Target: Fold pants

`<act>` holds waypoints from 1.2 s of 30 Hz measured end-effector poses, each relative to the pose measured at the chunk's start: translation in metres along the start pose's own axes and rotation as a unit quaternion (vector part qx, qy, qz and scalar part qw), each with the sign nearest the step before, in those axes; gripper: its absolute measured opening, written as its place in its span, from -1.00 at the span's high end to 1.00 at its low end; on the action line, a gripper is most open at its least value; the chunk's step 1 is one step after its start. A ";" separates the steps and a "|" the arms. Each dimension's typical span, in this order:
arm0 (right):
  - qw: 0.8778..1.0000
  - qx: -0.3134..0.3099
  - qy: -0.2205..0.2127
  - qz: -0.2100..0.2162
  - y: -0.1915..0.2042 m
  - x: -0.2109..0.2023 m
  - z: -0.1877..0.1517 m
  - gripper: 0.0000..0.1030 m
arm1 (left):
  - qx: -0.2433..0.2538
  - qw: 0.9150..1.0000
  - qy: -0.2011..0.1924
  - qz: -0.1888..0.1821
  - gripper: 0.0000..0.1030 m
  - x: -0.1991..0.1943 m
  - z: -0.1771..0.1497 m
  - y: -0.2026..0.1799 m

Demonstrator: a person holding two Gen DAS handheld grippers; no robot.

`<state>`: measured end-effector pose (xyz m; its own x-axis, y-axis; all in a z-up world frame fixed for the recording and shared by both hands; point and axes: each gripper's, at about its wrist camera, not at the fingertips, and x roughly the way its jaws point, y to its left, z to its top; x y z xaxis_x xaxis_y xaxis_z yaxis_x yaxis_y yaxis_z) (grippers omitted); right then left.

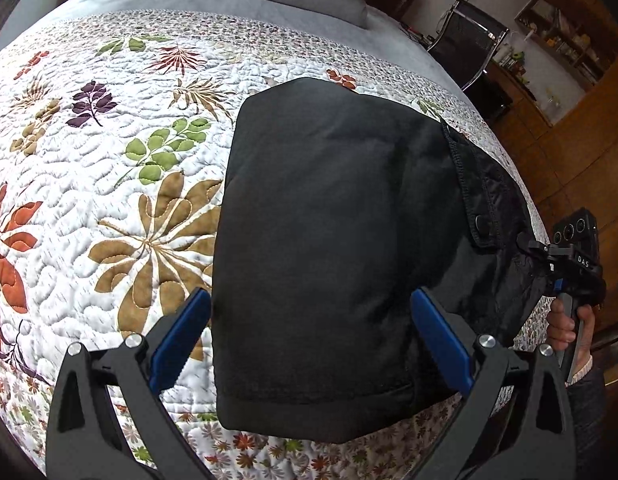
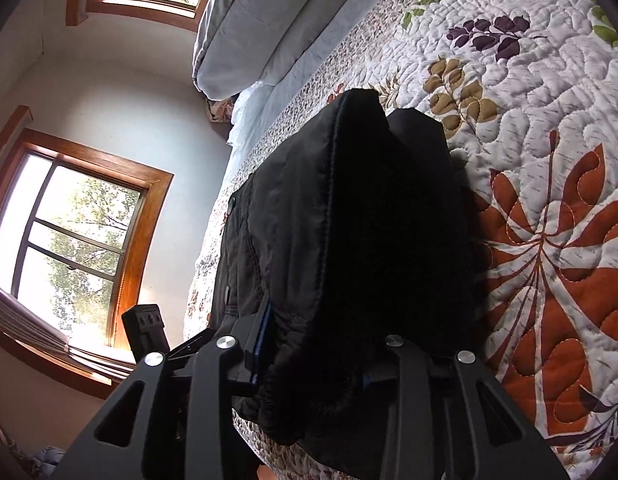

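Black pants [image 1: 333, 248] lie folded into a thick, compact bundle at the edge of the floral quilted bed [image 1: 109, 152], so the task looks nearly done. The left tongs [image 1: 313, 344] hang released, straddling the bundle's 6 o'clock edge. The right tongs [image 2: 313, 364] have bunched cloth between them at the 3 o'clock side; whether they clench it, I cannot tell.

White letters "DAS" stand on the right gripper [image 1: 527, 242] mount.

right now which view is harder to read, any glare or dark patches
Right wrist view: the windows blow out white and the black pants lose detail in shadow. Left wrist view: evenly lit, seams on the pants readable, quilt bent by fisheye.
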<state>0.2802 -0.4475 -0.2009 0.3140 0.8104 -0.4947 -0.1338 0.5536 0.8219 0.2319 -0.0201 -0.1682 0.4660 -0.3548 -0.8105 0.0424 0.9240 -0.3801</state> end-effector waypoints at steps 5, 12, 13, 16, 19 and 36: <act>1.000 -0.016 -0.003 -0.015 0.011 -0.013 -0.004 -0.07 | -0.008 1.000 -0.004 0.002 -0.93 -0.004 -0.004 0.007; 0.999 -0.019 0.007 -0.028 0.012 -0.011 -0.013 0.14 | -0.011 1.000 -0.012 0.013 -0.93 -0.012 -0.007 0.009; 0.999 -0.016 0.006 -0.031 0.011 -0.011 -0.014 0.16 | -0.008 1.000 -0.014 0.017 -0.93 -0.014 -0.007 0.007; 1.000 -0.008 -0.005 -0.029 0.006 -0.013 -0.017 0.31 | 0.006 0.999 -0.029 0.034 -0.93 -0.022 -0.007 0.001; 0.999 -0.020 -0.012 -0.035 0.013 -0.017 -0.018 0.38 | 0.024 0.997 -0.046 0.053 -0.93 -0.033 -0.008 -0.007; 0.999 -0.015 -0.020 -0.042 0.008 -0.021 -0.025 0.35 | 0.068 0.989 -0.088 0.096 -0.93 -0.062 -0.005 -0.028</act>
<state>0.2492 -0.4554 -0.1910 0.3623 0.7523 -0.5503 -0.1331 0.6261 0.7683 0.1975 -0.0249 -0.1088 0.6232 -0.1506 -0.7674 0.0499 0.9869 -0.1532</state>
